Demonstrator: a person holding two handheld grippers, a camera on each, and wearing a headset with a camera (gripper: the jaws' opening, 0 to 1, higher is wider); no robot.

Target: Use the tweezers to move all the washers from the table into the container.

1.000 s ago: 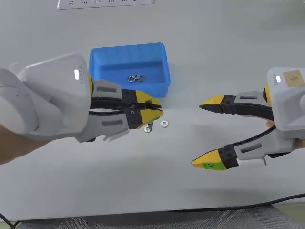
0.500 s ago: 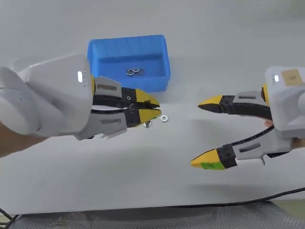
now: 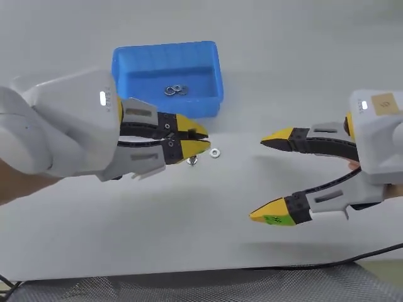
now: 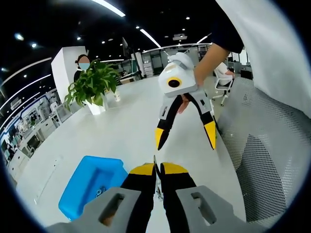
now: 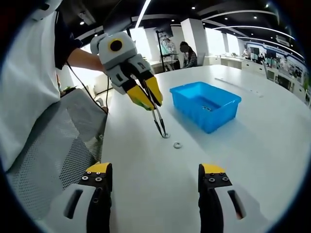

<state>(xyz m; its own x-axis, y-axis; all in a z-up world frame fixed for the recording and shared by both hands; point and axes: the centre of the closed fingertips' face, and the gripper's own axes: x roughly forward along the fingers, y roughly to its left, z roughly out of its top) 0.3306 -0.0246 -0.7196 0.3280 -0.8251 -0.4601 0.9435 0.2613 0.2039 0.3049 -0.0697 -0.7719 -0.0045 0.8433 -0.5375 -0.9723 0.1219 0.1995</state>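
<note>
Left hand-held gripper (image 3: 204, 139) unmoved, clamping tweezers (image 5: 157, 119), tips at 1 washer (image 3: 192, 161), right hand-held gripper (image 3: 257, 178) spread wide.

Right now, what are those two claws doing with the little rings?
Left gripper shut on tweezers, tips at one washer on table. Right gripper open, empty. Second washer loose beside; others in blue container. Path clear.

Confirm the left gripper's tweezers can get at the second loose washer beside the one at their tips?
Probably yes. The left gripper holds the tweezers tips-down at one washer; the second washer lies just beside it on bare table, nothing between. The right gripper hangs open, off to the side.
</note>
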